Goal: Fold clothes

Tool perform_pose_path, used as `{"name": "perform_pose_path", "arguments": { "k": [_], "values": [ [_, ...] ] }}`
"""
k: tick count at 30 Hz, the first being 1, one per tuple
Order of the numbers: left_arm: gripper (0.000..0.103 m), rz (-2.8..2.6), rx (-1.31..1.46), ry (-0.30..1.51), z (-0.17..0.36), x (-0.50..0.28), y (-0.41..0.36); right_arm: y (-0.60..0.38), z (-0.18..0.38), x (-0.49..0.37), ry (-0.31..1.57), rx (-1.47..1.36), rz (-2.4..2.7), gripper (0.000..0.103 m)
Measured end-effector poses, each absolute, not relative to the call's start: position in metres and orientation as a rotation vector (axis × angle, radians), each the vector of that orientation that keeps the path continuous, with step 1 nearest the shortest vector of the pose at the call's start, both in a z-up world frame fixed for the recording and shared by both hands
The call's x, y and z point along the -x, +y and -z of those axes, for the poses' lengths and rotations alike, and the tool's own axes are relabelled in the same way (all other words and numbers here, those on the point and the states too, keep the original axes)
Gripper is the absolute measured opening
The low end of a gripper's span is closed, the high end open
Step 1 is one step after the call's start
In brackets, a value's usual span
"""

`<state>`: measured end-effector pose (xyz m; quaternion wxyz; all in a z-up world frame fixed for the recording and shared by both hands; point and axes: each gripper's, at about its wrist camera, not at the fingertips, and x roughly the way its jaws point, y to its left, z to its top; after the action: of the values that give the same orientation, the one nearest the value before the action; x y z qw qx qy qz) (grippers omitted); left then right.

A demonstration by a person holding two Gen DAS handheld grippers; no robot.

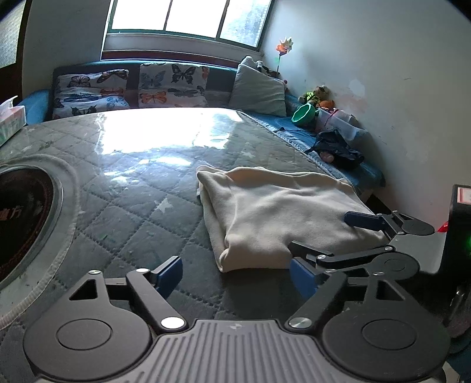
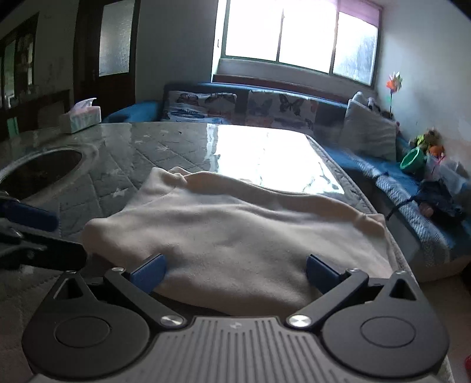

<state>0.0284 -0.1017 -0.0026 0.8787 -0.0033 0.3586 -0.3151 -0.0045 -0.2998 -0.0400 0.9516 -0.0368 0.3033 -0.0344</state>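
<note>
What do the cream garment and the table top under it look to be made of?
Cream garment: looks like a soft matte knit or fleece; it drapes in rounded folds without shine. Table top: seems to be a grey quilted, stitched pad under a clear glossy sheet, glass or plastic; it mirrors the window brightly.

A home living room: a sofa (image 1: 220, 85) with butterfly cushions (image 1: 173, 85) under a window (image 1: 188, 17), toys (image 1: 316, 95) alongside.

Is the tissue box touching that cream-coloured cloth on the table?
Apart. The right wrist view shows the tissue box at the table's far left corner and the cloth near the front, with bare quilted table between them.
</note>
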Motion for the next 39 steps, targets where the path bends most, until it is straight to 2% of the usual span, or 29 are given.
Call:
{"name": "perform_pose_path", "arguments": {
  "k": [10, 39],
  "values": [
    [0.103, 0.667, -0.002, 0.753, 0.002, -0.020, -0.106, -0.316, 0.024, 0.033, 0.583, 0.000, 0.111, 0.103],
    [0.103, 0.663, -0.097, 0.795, 0.007, 0.021, -0.120, -0.327, 0.026, 0.112, 0.616, -0.172, 0.179, 0.103]
  ]
}}
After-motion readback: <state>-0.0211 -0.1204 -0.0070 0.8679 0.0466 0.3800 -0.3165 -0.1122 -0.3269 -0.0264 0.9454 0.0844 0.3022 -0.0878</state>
